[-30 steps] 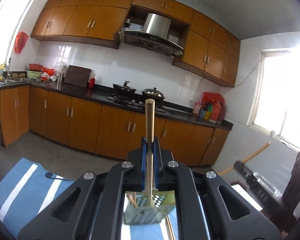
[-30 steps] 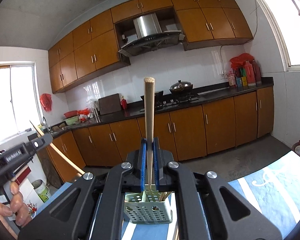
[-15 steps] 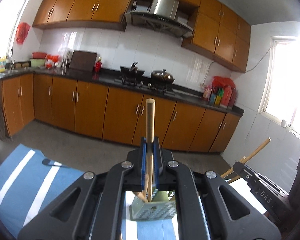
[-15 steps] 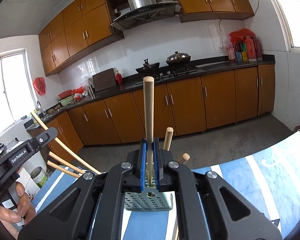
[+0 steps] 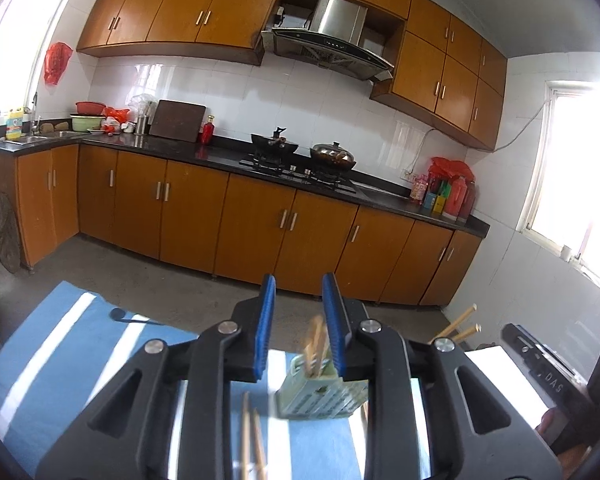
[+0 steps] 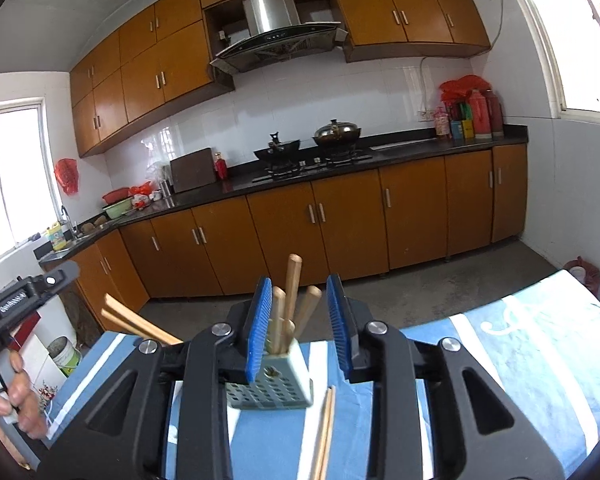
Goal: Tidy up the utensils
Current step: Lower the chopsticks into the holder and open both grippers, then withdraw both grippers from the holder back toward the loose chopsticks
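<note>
Perforated utensil caddy stands on blue/white striped cloth, w/ wooden handles upright inside. Loose chopsticks lie on cloth just in front of caddy. Right gripper jaws spread apart, empty, caddy seen btwn them. Left gripper jaws also apart, holding nothing; caddy blurred. Beyond: grey floor, orange-brown cabinets, black counter, wok + lidded pot on stove, range hood, windows both sides.
</note>
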